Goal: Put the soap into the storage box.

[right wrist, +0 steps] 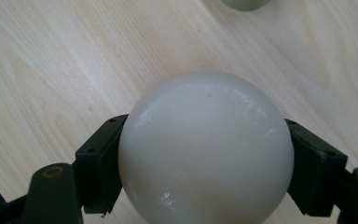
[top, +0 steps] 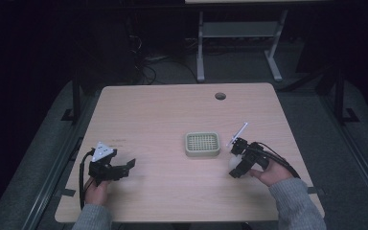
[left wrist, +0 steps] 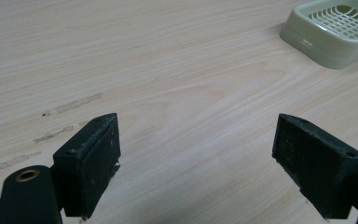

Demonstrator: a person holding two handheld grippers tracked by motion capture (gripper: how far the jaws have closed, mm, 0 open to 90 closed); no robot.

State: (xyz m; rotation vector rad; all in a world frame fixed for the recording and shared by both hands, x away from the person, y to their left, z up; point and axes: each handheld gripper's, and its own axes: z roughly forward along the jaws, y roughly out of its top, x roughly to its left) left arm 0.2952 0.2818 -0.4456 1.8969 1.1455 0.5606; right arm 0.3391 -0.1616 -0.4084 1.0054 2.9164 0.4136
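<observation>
Wood-grain table (top: 163, 120). White ball (right wrist: 205, 149) pinched between right gripper (right wrist: 205, 158) pads; smooth curve, slip risk. Left gripper (left wrist: 196, 158) wide, empty. Green basket (top: 202, 144) beyond fingertips.

You sit at a light wooden table (top: 163, 110) on grey floor (top: 311, 120); a metal-legged desk (top: 239, 33) stands far behind, in darkness.
</observation>
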